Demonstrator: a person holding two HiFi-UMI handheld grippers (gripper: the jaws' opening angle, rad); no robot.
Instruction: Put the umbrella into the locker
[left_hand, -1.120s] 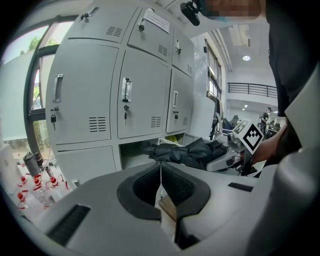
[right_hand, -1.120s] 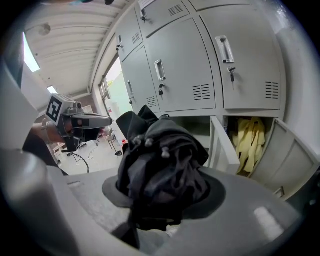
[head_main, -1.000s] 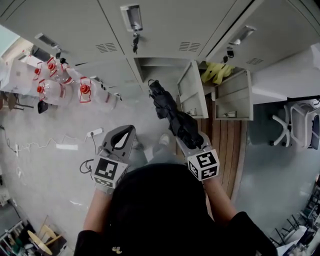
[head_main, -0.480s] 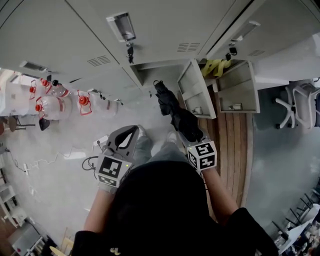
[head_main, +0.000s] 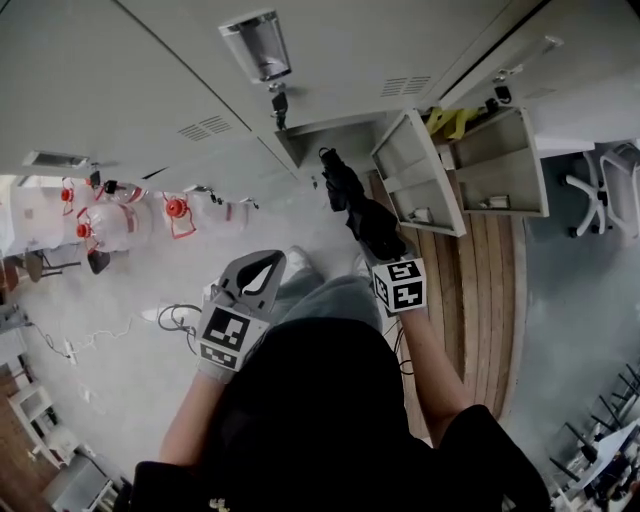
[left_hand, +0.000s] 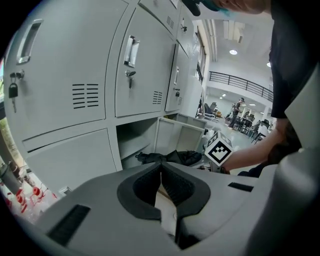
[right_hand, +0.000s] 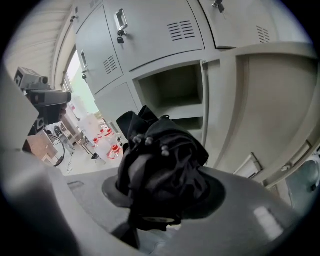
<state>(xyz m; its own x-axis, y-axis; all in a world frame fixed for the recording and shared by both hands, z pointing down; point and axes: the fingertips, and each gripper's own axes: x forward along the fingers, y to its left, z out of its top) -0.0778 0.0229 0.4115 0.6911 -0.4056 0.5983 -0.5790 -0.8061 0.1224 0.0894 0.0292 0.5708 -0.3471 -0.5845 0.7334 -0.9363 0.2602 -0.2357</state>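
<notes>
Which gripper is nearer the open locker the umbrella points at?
Right. The right gripper, shut on the umbrella, sits just in front of the open locker, with the umbrella tip close to its opening. The left gripper, shut and empty, is farther back and off to the left.

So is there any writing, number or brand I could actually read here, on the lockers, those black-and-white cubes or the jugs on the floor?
No readable text anywhere.
Marker cubes: black-and-white square patterns only, no letters or digits.
Locker doors: plain grey, no numbers visible.
Water jugs: red fittings; any print is too small to read.
Umbrella: plain black, no print visible.
</notes>
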